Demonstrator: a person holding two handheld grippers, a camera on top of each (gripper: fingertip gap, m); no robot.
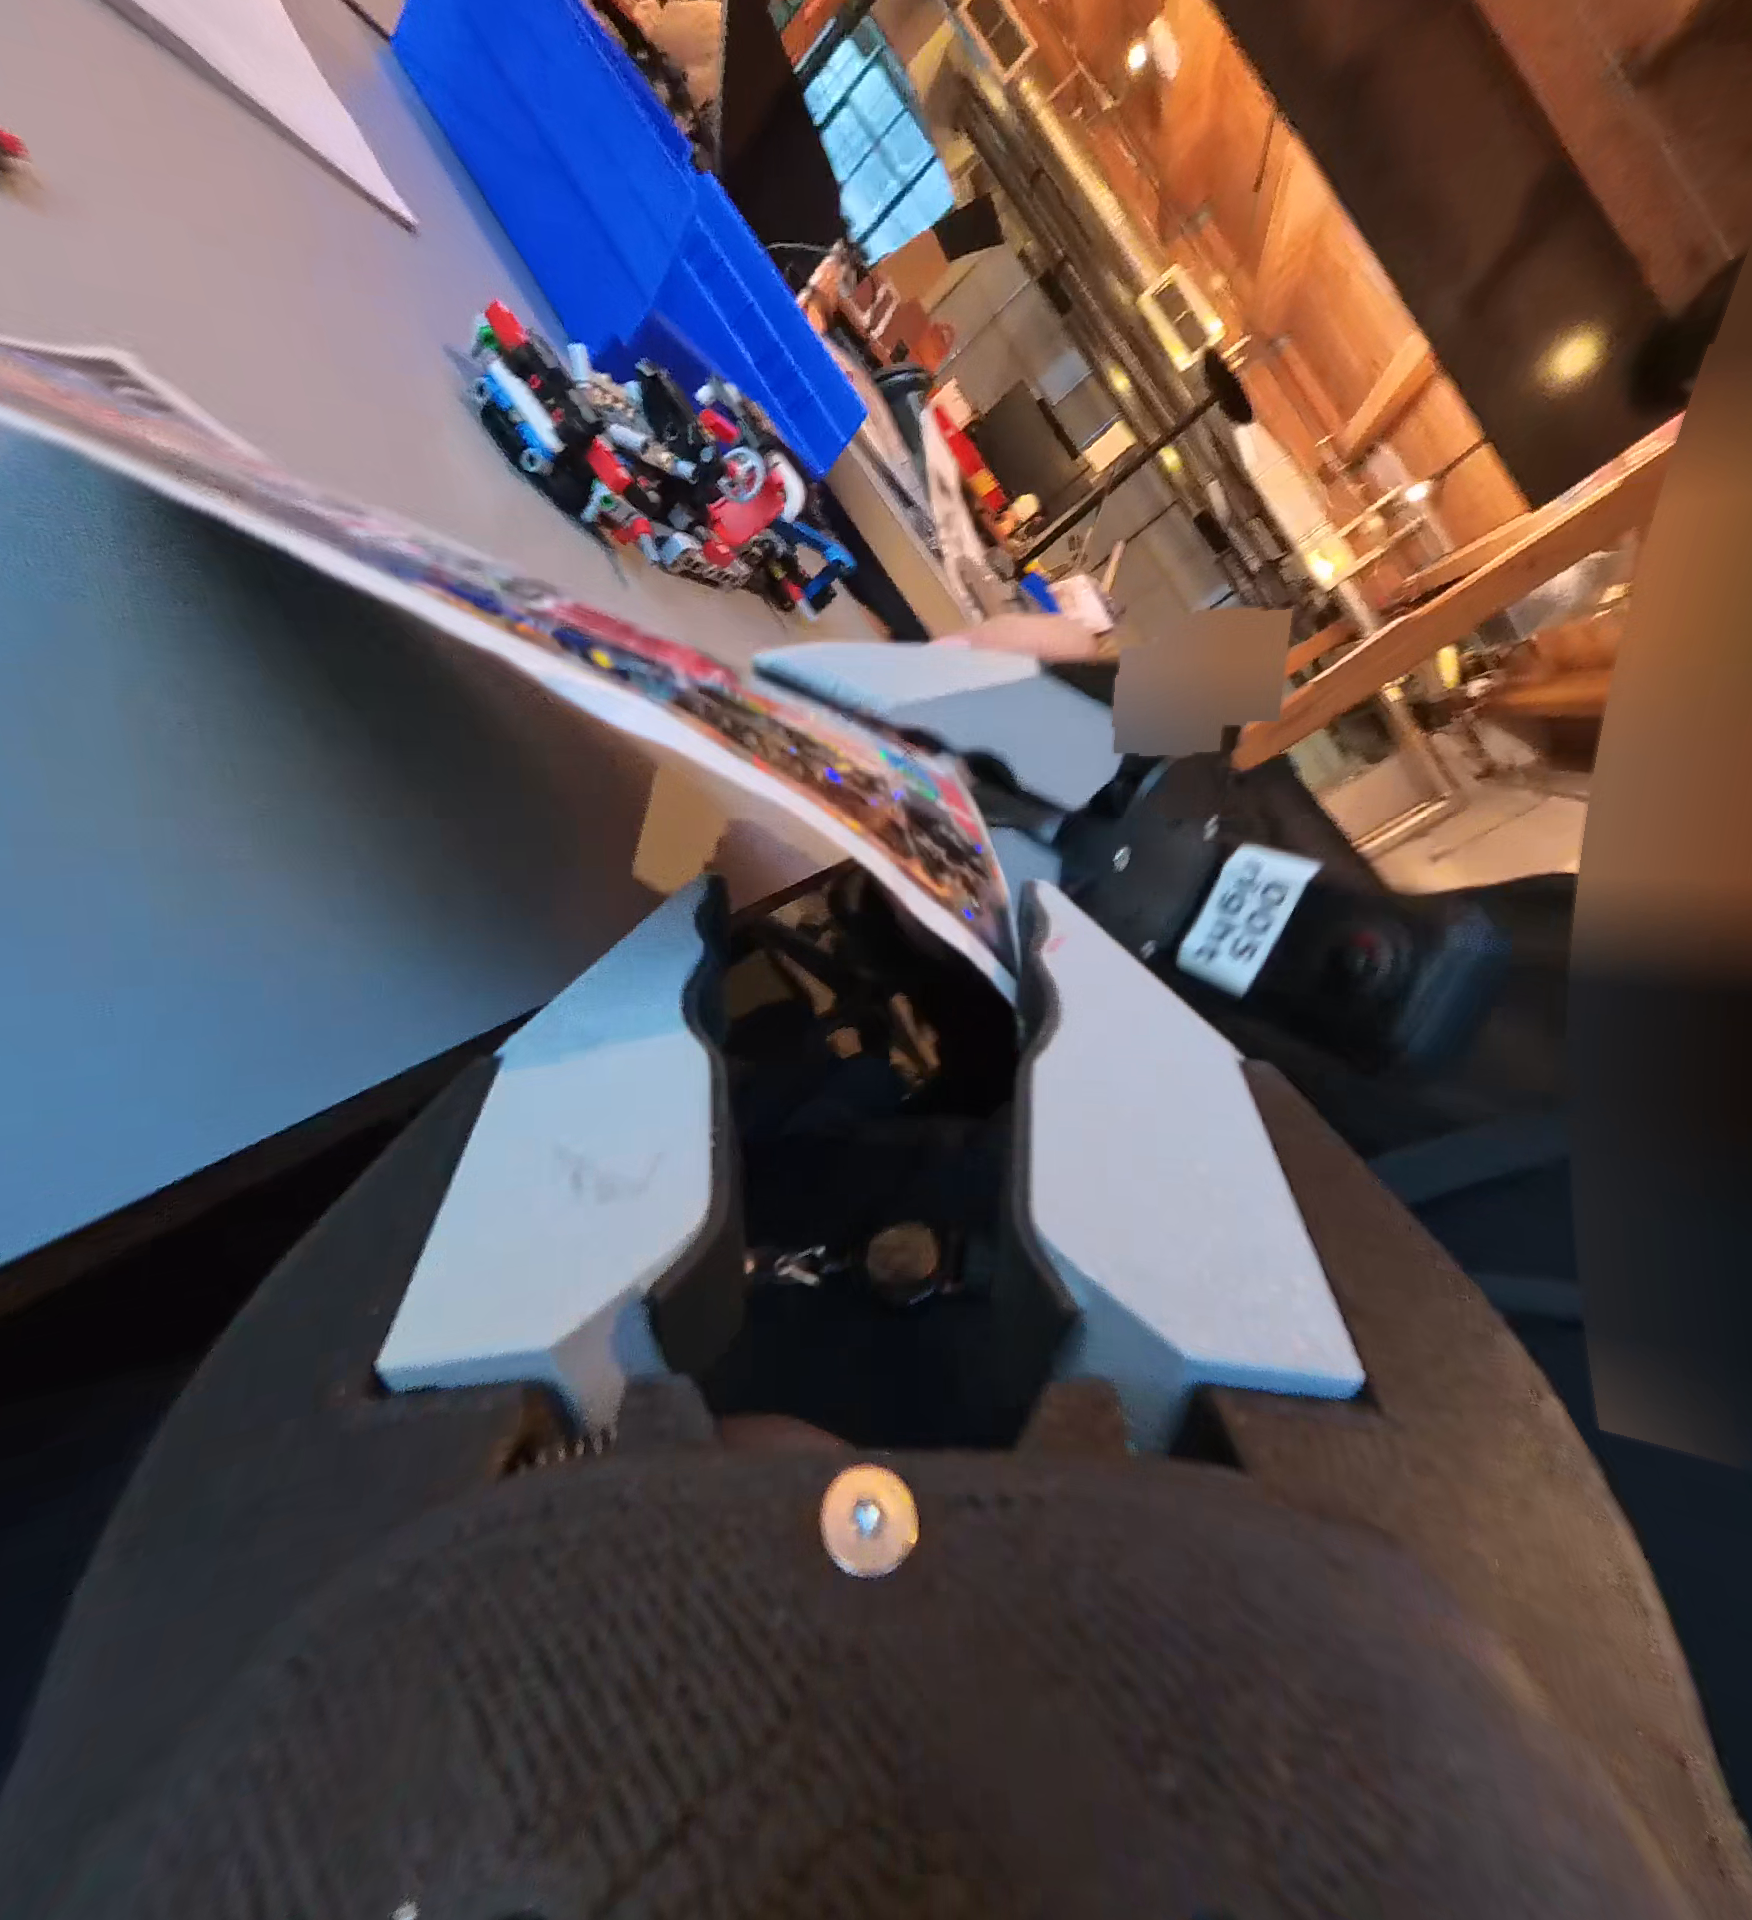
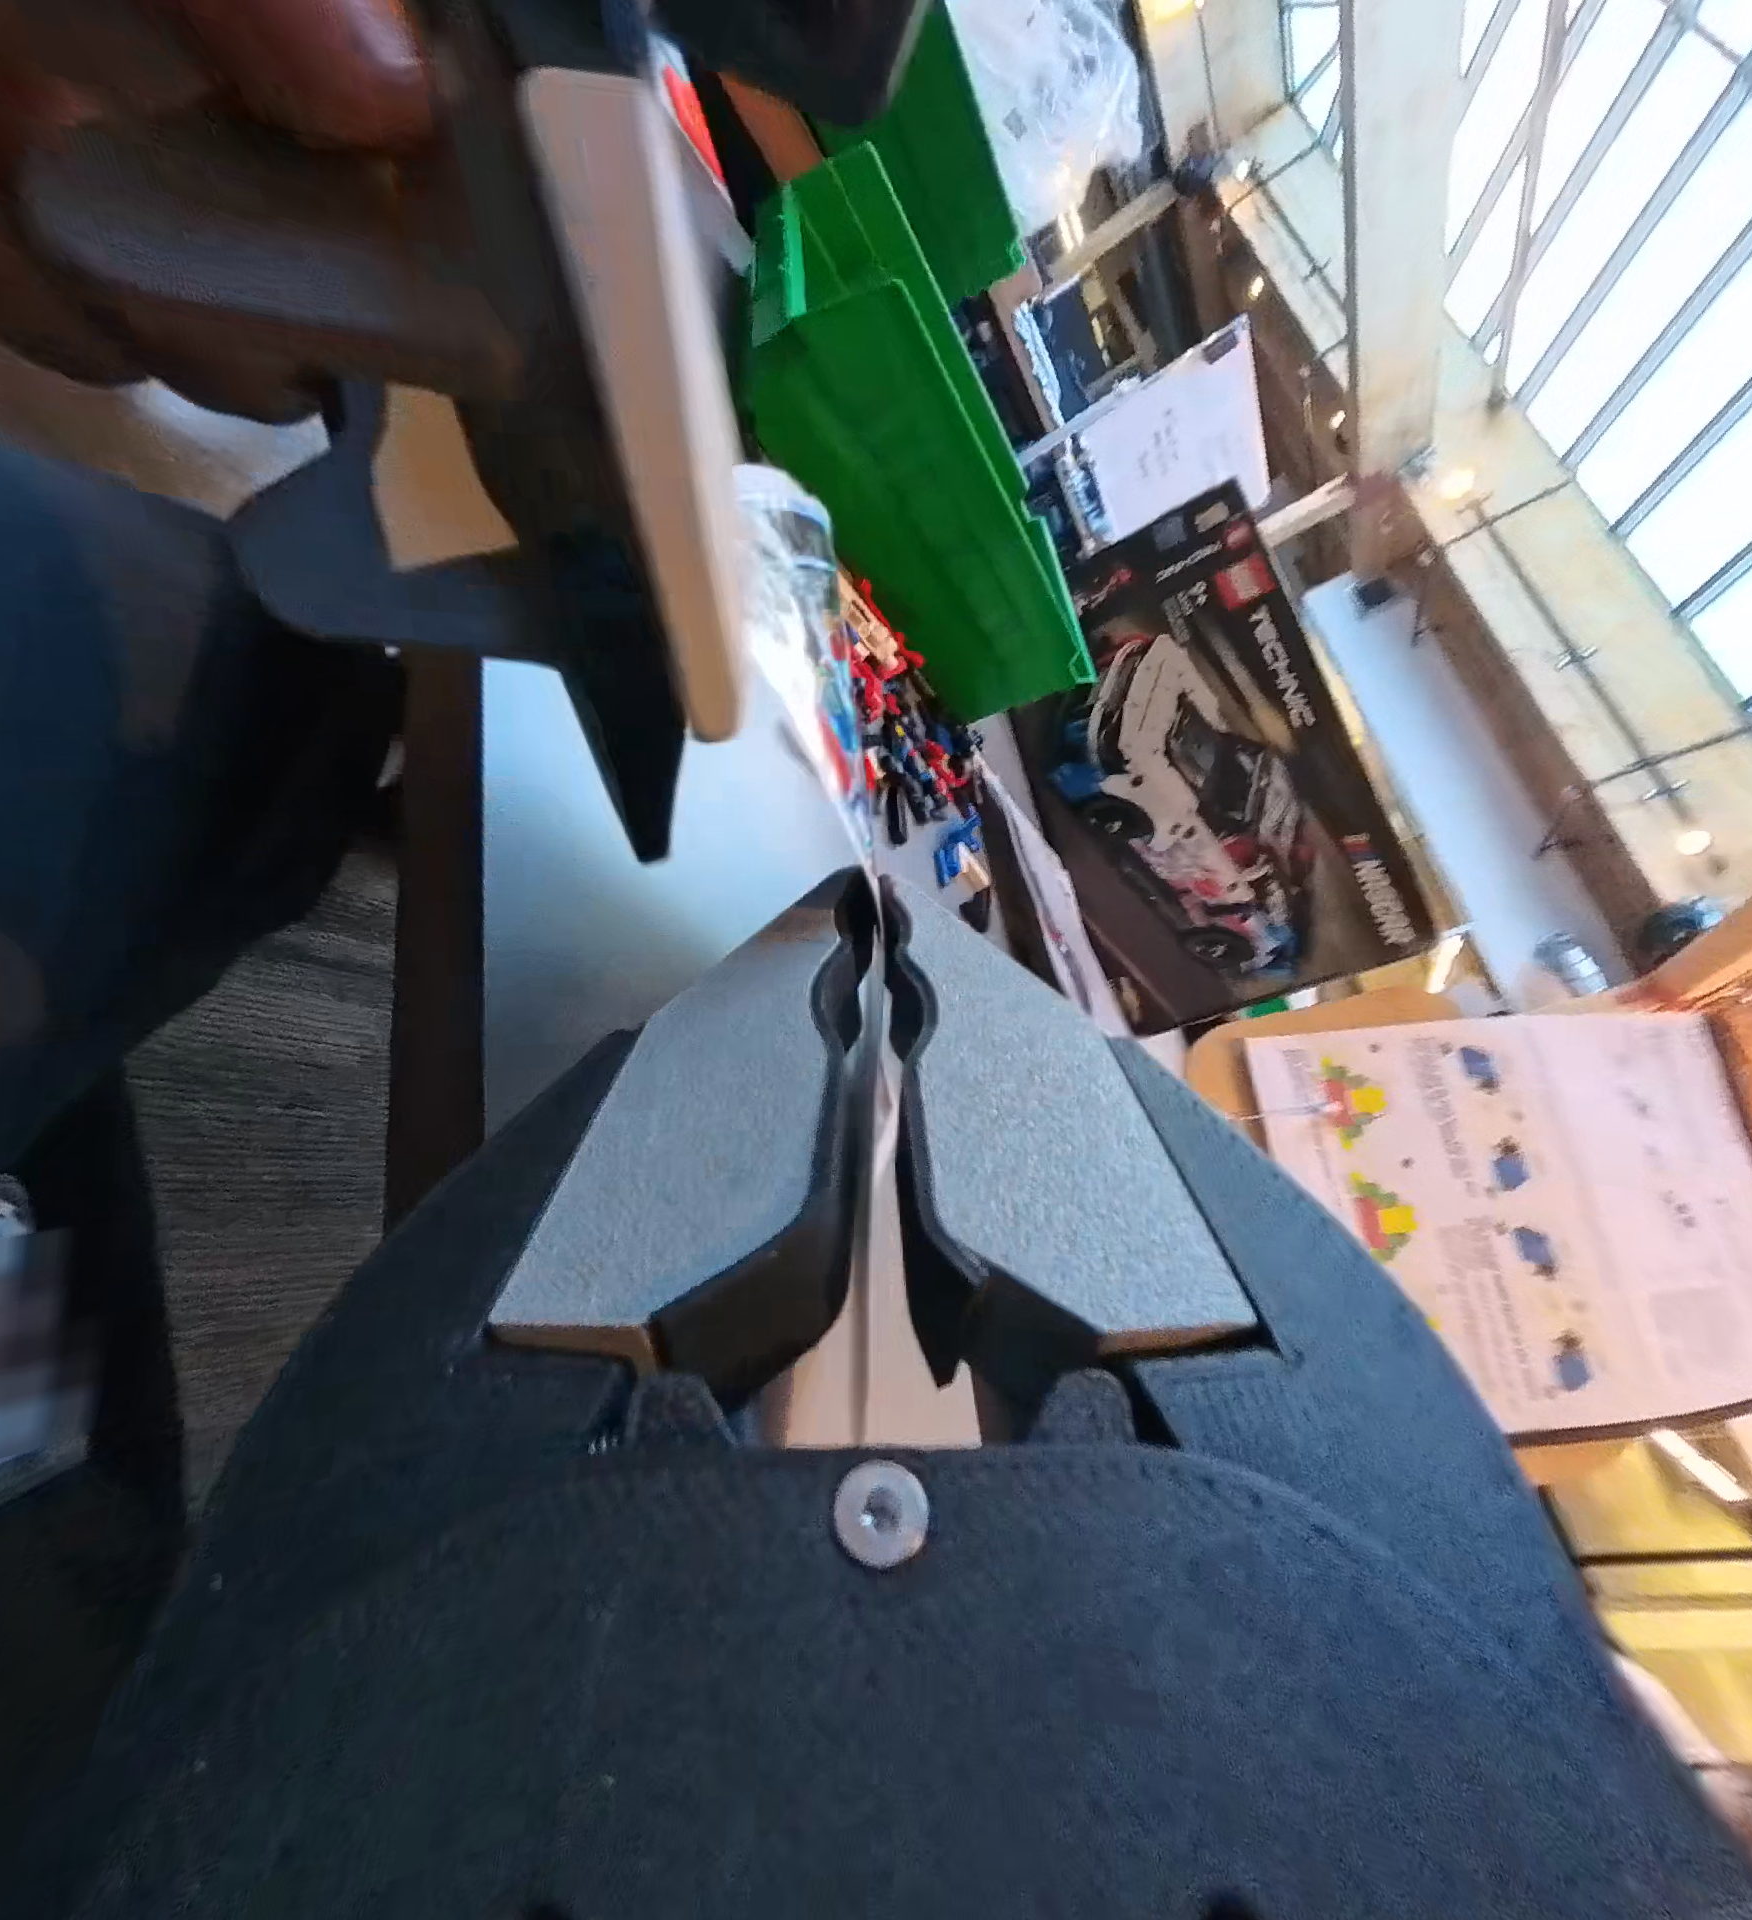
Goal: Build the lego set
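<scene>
The left gripper [image 1: 867, 935] fills the lower half of the frame, its two grey fingers [image 1: 581, 1122] spread apart. A printed booklet page [image 1: 726, 717] sweeps in from the left and curls down so that its corner lies against the inner edge of the right-hand finger. Just past it, right of centre, the right gripper [image 1: 913, 691] shows with its black body and white label. On the grey table [image 1: 259, 312] in the upper left sits a partly built lego model [image 1: 643, 457], just beside a blue bin [image 1: 623, 218].
</scene>
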